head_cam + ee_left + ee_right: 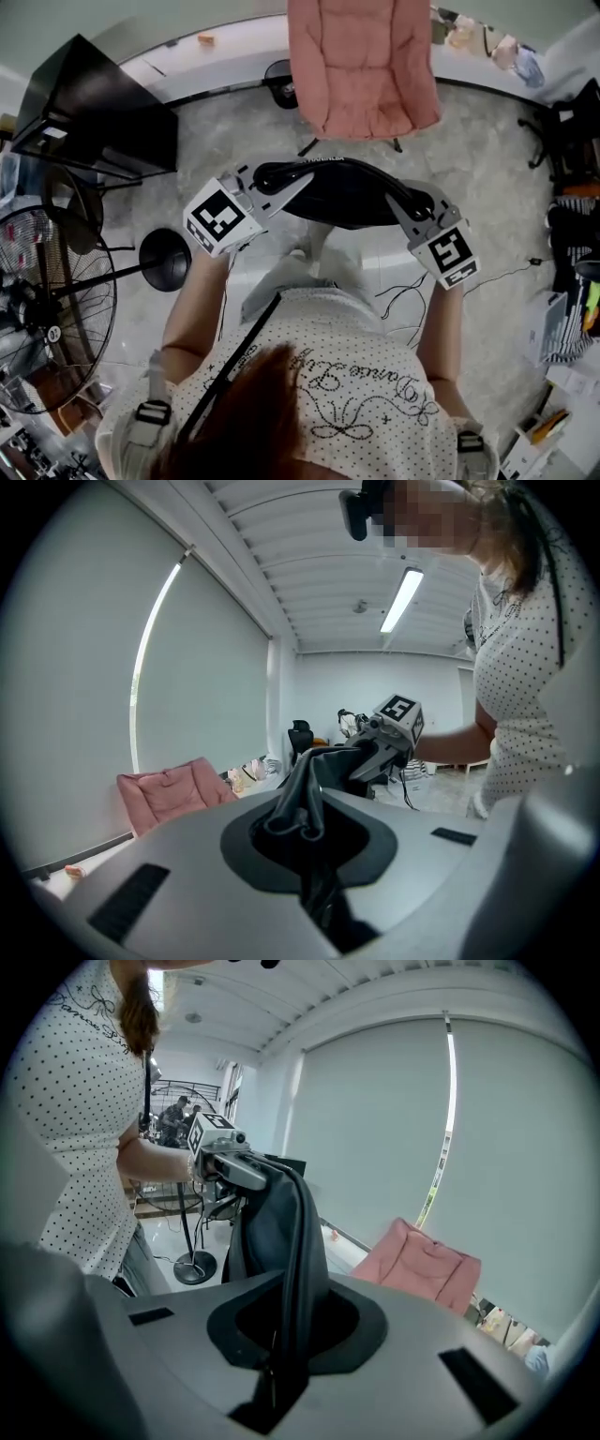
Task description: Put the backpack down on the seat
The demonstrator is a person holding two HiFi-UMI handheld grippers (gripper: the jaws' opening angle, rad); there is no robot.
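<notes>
Backpack (pixel 342 192) held aloft, short of seat (pixel 366 75)

Head view: left gripper (pixel 281 184) and right gripper (pixel 398 199) hold one end each, likely sharing its weight; seat lies beyond the fingers (pixel 405 208). Left gripper view: fingers pinch black fabric. Right gripper view: fingers clamp a dark fold.

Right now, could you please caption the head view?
Left gripper and right gripper hold a backpack near the pink chair.
</notes>
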